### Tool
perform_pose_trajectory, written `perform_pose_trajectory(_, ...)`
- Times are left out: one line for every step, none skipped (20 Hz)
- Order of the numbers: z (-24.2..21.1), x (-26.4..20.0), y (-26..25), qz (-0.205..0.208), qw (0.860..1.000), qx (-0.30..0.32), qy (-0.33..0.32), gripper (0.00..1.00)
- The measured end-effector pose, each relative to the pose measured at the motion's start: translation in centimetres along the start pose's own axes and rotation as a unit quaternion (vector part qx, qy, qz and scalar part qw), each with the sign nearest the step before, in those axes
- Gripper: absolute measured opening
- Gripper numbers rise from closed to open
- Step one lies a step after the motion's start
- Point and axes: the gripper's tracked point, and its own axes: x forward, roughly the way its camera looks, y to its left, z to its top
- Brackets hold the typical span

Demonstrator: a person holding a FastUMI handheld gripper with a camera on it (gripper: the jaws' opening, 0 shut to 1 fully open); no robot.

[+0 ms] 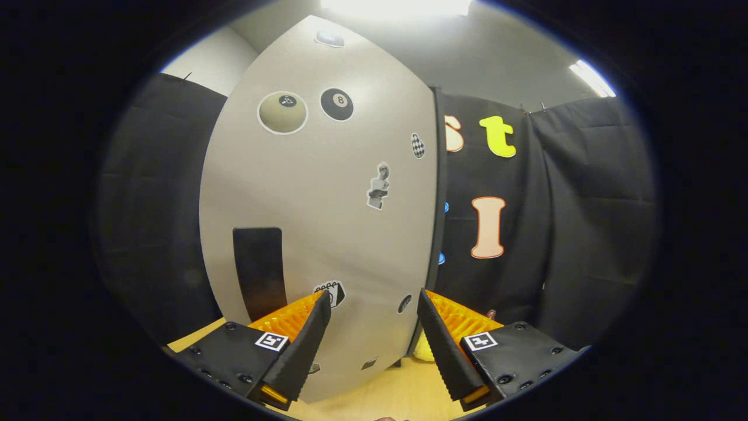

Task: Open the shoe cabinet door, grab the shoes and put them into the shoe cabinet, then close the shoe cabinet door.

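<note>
The shoe cabinet door (315,193) stands upright just ahead of the tongs (374,316), a pale grey panel that fills the space in front of them. A dark upright handle strip (259,272) sits low on the door, beyond the left finger. Stickers dot the panel: a black eight-ball sticker (337,104) and a cream ball sticker (283,112) near the top, a small bust sticker (379,186) around the middle, and a checkered sticker (418,145) close to the door's right edge. That dark right edge (439,193) runs down to a point just beyond the right finger.

The tongs are wide open and hold nothing; the door's lower part shows in the gap between the fingers (307,339), and whether they touch it cannot be told. A bit of something yellow (422,349) peeks out low beside the right finger, too hidden to identify. Below lies the light wooden floor (385,392). Black cloth (584,222) hangs behind, to both sides of the door.
</note>
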Motion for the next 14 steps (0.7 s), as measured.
perform_pose_trajectory(0.3,0.9,0.8,0.008,1.000,0.001,0.001,0.94)
perform_pose_trajectory(0.2,1.5,1.6,0.018,1.000,0.005,0.006,0.95)
perform_pose_trajectory(0.0,1.7,2.4,0.029,0.999,0.012,0.009,0.96)
perform_pose_trajectory(0.0,1.8,3.2,0.035,0.999,0.019,0.009,0.97)
perform_pose_trajectory(0.1,1.7,3.7,0.038,0.999,0.024,0.007,0.97)
perform_pose_trajectory(0.3,1.3,4.0,0.041,0.999,0.025,0.005,0.96)
perform_pose_trajectory(0.3,0.9,4.1,0.042,0.999,0.021,0.003,0.96)
perform_pose_trajectory(0.4,0.4,3.9,0.041,0.999,0.015,0.000,0.96)
perform_pose_trajectory(0.3,-0.3,3.7,0.038,0.999,0.010,-0.003,0.96)
perform_pose_trajectory(0.2,-1.2,3.3,0.031,0.999,0.010,-0.004,0.96)
perform_pose_trajectory(-0.2,-1.9,3.1,0.022,1.000,0.015,-0.004,0.96)
perform_pose_trajectory(-0.5,-2.7,2.4,0.008,1.000,0.022,-0.003,0.96)
perform_pose_trajectory(-0.7,-3.6,1.6,-0.002,1.000,0.031,-0.007,0.96)
perform_pose_trajectory(-0.7,-4.4,1.3,-0.008,0.999,0.036,-0.013,0.97)
